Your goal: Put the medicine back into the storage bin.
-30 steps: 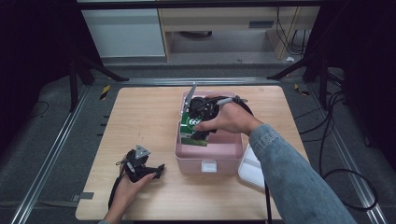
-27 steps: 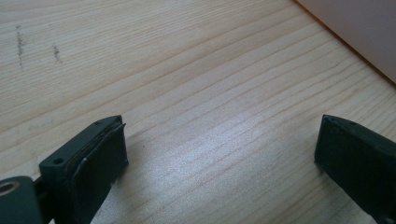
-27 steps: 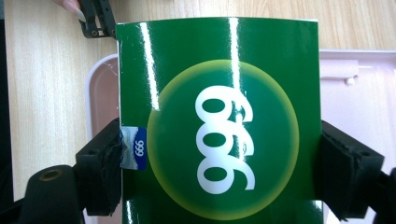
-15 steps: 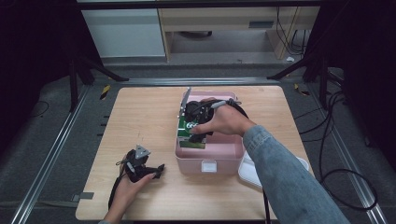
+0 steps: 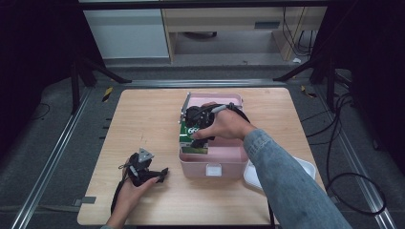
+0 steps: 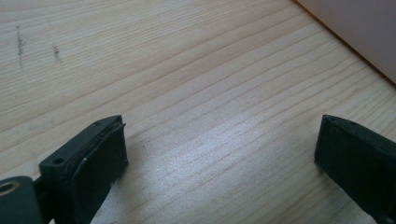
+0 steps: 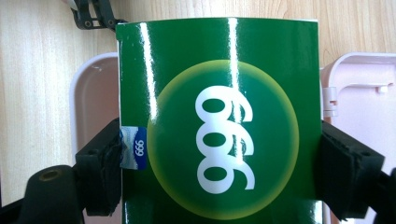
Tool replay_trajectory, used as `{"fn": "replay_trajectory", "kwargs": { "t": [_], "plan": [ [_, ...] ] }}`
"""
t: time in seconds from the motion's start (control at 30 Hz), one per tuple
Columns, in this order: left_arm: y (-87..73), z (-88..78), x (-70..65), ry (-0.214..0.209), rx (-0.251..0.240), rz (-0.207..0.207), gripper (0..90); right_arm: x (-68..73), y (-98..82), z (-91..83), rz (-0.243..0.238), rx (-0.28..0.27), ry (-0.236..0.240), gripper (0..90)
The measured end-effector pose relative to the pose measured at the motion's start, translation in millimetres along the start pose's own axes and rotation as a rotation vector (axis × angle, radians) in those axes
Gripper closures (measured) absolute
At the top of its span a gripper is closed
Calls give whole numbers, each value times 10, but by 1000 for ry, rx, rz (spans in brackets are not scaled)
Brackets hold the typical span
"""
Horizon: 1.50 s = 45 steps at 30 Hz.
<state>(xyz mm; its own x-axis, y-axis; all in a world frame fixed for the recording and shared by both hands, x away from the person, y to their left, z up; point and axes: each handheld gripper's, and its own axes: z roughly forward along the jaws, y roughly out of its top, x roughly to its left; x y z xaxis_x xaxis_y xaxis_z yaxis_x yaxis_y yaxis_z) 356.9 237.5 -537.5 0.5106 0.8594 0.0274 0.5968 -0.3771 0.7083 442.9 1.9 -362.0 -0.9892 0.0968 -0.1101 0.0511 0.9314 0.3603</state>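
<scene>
While the right tongs [image 5: 193, 128] are clamping the green carton [image 7: 217, 121] over the pink box [image 5: 210, 164], at its 9 o'clock edge, placement is looking nearly done; release is remaining. Left tongs [image 6: 219, 163] are resting apart on the table [image 5: 143, 119].

I see a light wooden table [image 5: 143, 119] on grey carpet [image 5: 43, 157]. Metal rails [image 5: 52, 157] flank the table. Behind it: a white cabinet [image 5: 126, 33] and an open wooden shelf unit [image 5: 224, 28]. Black cables [image 5: 344, 157] lie right of the table. Surroundings are dark.
</scene>
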Motion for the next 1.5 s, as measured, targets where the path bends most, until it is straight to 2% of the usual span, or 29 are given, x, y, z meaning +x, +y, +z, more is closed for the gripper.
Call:
{"fn": "replay_trajectory", "kwargs": {
  "t": [0.5,1.5],
  "plan": [
    [0,0,-1,-1,1,0,16,-14,-33,148,1,13,13,171],
    [3,-5,-1,-2,9,1,16,3,-169,580,8,27,43,168]
  ]
}}
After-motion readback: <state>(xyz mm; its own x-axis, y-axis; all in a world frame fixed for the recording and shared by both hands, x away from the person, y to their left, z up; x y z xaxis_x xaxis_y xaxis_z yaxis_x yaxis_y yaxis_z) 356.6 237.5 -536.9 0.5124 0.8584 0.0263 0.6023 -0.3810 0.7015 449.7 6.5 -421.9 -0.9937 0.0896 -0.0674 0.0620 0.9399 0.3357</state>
